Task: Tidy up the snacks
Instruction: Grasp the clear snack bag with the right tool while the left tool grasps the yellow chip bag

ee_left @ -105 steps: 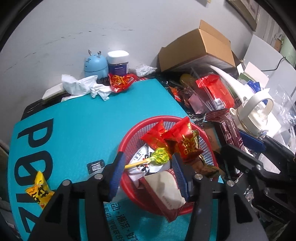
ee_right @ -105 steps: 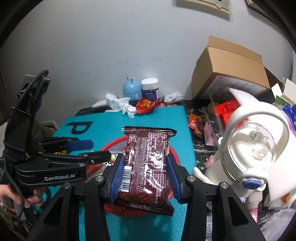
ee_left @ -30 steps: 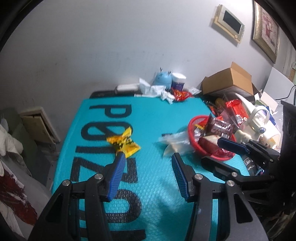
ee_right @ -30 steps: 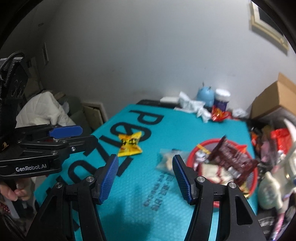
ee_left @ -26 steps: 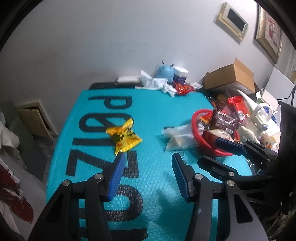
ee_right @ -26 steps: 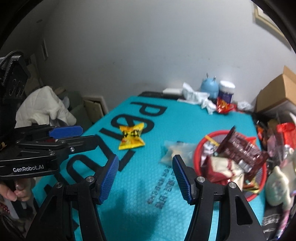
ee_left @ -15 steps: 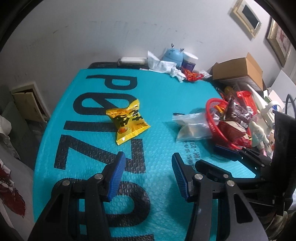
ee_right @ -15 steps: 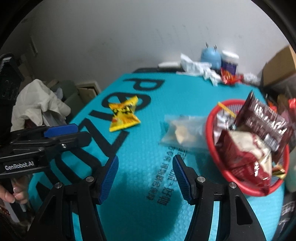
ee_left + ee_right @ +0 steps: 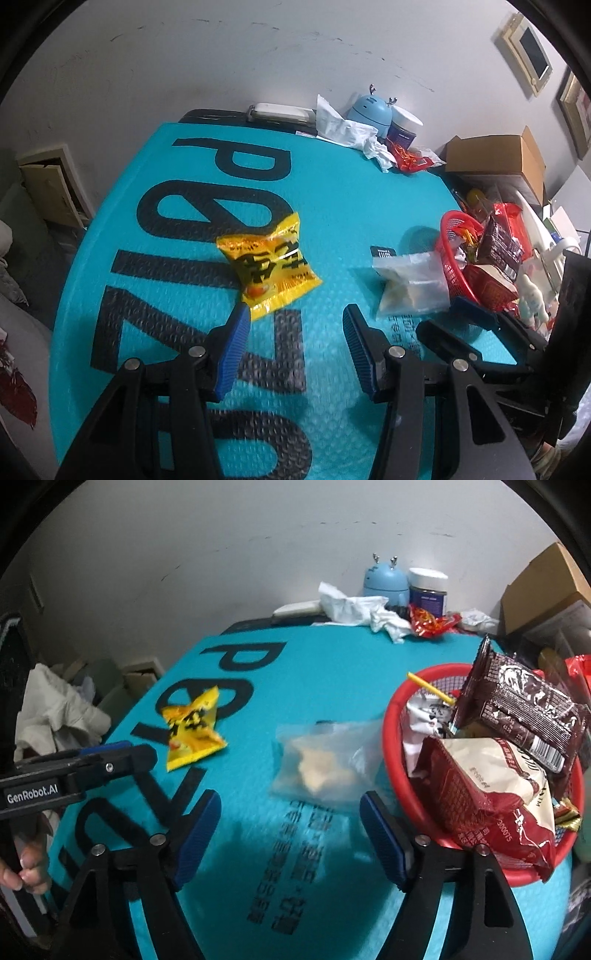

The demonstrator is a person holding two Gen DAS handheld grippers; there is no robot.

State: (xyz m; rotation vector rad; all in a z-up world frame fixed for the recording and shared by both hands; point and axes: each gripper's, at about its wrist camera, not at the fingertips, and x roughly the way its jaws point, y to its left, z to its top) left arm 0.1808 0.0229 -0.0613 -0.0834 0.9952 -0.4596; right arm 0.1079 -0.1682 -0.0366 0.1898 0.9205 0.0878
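A yellow snack packet [image 9: 267, 267] lies on the teal mat [image 9: 332, 206], just beyond my open, empty left gripper [image 9: 293, 321]. A clear bag of pale snacks [image 9: 323, 762] lies just ahead of my open, empty right gripper [image 9: 290, 806], touching the red basket's left side. The red basket [image 9: 393, 716] holds a dark brown packet [image 9: 524, 701], a red-and-white bag [image 9: 491, 786] and other snacks. The yellow packet [image 9: 194, 727] also shows in the right wrist view, and the clear bag [image 9: 412, 286] and basket [image 9: 452, 264] in the left wrist view.
At the mat's far edge stand a blue gadget [image 9: 384, 578], a jar [image 9: 428, 587], crumpled tissue [image 9: 354, 607] and a red wrapper [image 9: 430, 622]. A cardboard box [image 9: 495, 155] and clutter crowd the right side. The left gripper's body [image 9: 70, 773] shows at left.
Both grippers have come forward and lower toward the mat. The yellow packet and the clear bag now loom larger and closer. Earlier, my right gripper let go of the brown packet, which now sits in the basket.
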